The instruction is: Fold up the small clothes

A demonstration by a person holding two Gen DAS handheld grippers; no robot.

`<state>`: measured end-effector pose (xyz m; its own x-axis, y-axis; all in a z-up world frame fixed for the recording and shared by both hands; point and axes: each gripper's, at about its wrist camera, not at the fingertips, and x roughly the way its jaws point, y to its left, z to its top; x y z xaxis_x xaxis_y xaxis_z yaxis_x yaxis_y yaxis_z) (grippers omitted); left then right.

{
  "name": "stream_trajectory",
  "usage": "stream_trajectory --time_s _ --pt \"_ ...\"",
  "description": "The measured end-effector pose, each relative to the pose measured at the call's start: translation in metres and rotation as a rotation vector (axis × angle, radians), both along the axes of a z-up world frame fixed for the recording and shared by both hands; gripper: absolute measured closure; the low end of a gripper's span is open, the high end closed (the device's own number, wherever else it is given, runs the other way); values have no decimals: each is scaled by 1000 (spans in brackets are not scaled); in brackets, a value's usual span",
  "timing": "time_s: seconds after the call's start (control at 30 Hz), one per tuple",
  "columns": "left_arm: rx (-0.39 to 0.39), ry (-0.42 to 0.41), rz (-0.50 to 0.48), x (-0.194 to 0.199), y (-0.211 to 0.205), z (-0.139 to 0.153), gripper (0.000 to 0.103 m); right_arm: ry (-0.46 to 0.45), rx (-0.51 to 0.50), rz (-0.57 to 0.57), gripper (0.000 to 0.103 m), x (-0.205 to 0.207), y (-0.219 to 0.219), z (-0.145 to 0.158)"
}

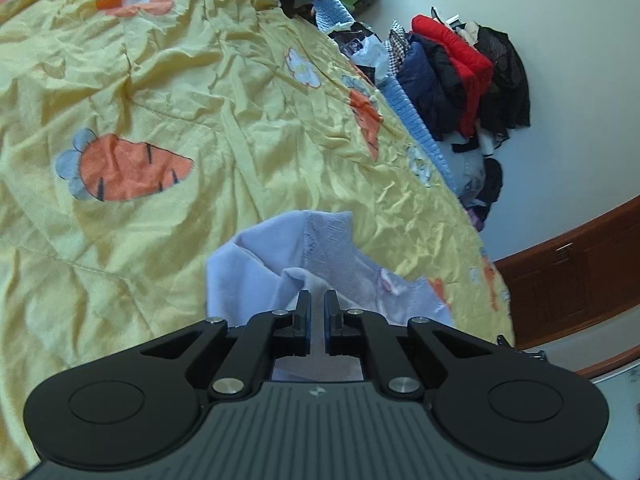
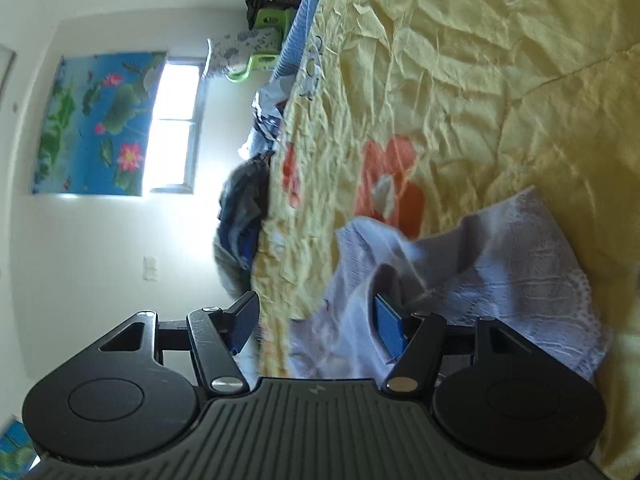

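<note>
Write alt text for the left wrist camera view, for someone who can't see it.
The left hand-held gripper, jaws nearly closed, pinches a pale lavender garment lying on a wrinkled yellow bedspread printed with orange carrots. Beyond the bed's far edge, a pile of dark and red clothes sits against a white wall.

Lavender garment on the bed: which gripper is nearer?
Left. The left gripper has its jaws nearly closed on a fold of the lavender garment. The right gripper has its jaws wide open, straddling the garment's edge without gripping it.
</note>
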<state>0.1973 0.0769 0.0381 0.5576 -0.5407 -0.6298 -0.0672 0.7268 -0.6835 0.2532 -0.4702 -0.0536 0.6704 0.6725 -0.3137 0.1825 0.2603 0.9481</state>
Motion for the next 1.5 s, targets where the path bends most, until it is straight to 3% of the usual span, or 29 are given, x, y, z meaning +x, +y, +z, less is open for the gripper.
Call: stream_trajectory --time_s 0.1,0.2,0.23,0.3,0.4,0.63,0.87,0.97,1.23,1.37,1.5 --pt "52 23 -4 -2 -1 -3 97 33 -23 37 41 -3 3 -3" --pt "111 28 -41 -6 -6 -3 97 29 -73 82 50 -4 11 1" --pt "123 25 -57 -7 -8 -3 97 27 -99 92 64 -5 14 4" --pt "150 19 -70 -7 -12 -1 97 26 -145 115 84 -6 18 6" --pt "184 8 -67 -8 -13 1 97 42 -173 131 83 -2 25 6" --pt "181 57 -99 -2 -20 -11 97 30 -169 130 86 -1 29 6" --pt "209 10 -75 -1 -13 1 97 28 -151 126 84 2 17 3" --pt "219 28 -92 2 -13 -1 97 33 -125 121 83 3 11 0" --pt "192 35 -129 2 -20 -5 97 43 -137 130 80 1 11 -5" --pt "269 3 -106 2 -16 1 97 38 -126 129 80 0 9 -4" --pt "269 15 -150 7 -18 -3 97 36 -121 132 74 0 6 -4"
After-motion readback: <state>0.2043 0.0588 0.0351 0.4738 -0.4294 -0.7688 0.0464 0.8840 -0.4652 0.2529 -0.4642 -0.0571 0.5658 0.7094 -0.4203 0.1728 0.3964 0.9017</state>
